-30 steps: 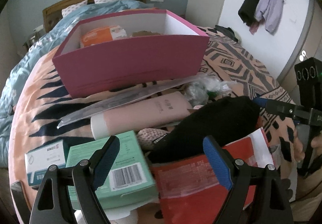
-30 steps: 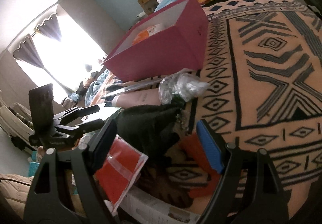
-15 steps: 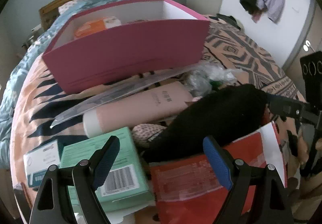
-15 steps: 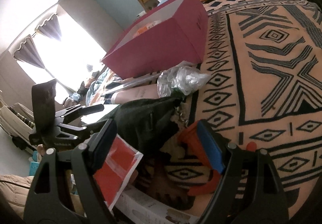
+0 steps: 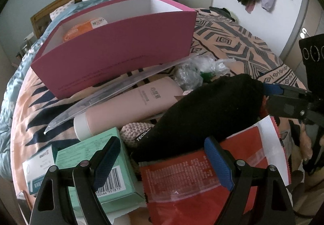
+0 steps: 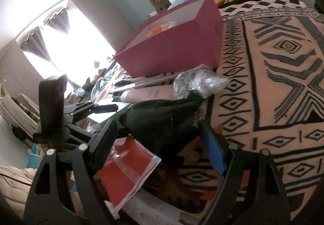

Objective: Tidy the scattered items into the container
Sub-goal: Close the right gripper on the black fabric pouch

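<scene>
Patterned blanket (image 6: 283, 67) covers the bed. Pink box (image 5: 121, 47) sits on it behind the pile, orange packet (image 5: 81, 28) inside. In front: black pouch (image 5: 202, 111) lying over the red packet (image 5: 202, 180), pink bottle (image 5: 129, 103), green carton (image 5: 97, 156). Left gripper (image 5: 162, 158) and right gripper (image 6: 162, 144) both jaws wide apart, holding nothing.

i'm seeing the box (image 5: 113, 47) sitting on the bed (image 5: 239, 42), well behind the clutter, with a packet (image 5: 81, 28) lying inside it. a bottle (image 5: 129, 107) is lying in front of the box, a crumpled bag (image 5: 194, 71) to its right. a sock (image 5: 206, 115) is lying across a pouch (image 5: 194, 184), and a carton (image 5: 113, 168) is sitting left of that pouch.
</scene>
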`<state>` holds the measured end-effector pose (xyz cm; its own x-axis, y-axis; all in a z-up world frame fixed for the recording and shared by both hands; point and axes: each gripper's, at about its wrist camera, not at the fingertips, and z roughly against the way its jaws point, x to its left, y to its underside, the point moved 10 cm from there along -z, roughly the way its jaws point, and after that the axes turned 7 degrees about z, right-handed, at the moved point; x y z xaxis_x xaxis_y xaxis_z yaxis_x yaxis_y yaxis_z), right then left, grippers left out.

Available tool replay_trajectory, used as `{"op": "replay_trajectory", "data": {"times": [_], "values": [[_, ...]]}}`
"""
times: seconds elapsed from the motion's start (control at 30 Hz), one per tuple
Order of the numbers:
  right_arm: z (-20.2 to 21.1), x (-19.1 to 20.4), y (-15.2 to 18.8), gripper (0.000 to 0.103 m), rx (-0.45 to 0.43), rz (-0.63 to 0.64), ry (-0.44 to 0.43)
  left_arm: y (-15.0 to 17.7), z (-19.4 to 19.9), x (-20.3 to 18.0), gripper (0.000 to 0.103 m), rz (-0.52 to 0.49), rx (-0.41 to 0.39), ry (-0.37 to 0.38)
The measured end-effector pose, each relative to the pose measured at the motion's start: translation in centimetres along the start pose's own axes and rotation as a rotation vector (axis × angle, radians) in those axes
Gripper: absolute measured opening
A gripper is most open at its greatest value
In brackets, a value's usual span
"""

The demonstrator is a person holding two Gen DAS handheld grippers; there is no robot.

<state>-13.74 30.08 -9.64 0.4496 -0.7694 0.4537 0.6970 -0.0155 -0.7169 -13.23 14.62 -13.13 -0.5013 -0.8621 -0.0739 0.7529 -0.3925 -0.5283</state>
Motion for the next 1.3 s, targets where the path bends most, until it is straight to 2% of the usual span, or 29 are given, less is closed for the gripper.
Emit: {"op": "replay_trajectory", "data": {"times": [0.23,0.4,0.7,0.8,0.83,0.97,1.1,1.17,1.23,1.3], "values": [[-1.0,0.3,0.2,0.081,0.016,0.001,-0.01,0.2,0.1,-0.5,0.086,-0.025,-0.007,0.001],[-0.8,0.0,0.2,0.075,0.014,-0.013,-0.01,0.1,0.0,-0.5,0.086,-0.029,-0.01,-0.003],[-0.6,-0.8,0.1,0.054,0.014,-0.018,0.037,0.1,0.1,-0.8,0.083,-0.049,-0.028,-0.024],[-0.4,-1.1,0.1,0.044,0.011,-0.024,0.046,0.2,0.1,-0.7,0.083,-0.045,-0.028,-0.019],[-0.3,-1.2,0.1,0.038,0.009,-0.022,0.056,0.2,0.1,-0.6,0.082,-0.042,-0.028,-0.017],[0.1,-1.2,-0.2,0.026,-0.001,-0.014,0.055,0.3,0.1,-0.6,0.08,-0.038,-0.027,-0.013],[0.4,-0.4,-0.6,0.021,-0.013,0.003,0.035,0.3,0.1,-0.5,0.079,-0.035,-0.03,-0.01],[0.5,0.3,-0.9,0.012,-0.021,-0.002,-0.011,0.2,0.1,-0.5,0.076,-0.031,-0.031,-0.008],[0.6,1.3,-1.4,0.012,-0.031,-0.002,-0.065,0.1,0.1,-0.4,0.069,-0.02,-0.029,0.005],[0.5,2.1,-1.9,0.011,-0.036,0.021,-0.077,0.1,0.3,-0.2,0.066,-0.006,-0.03,0.014]]}}
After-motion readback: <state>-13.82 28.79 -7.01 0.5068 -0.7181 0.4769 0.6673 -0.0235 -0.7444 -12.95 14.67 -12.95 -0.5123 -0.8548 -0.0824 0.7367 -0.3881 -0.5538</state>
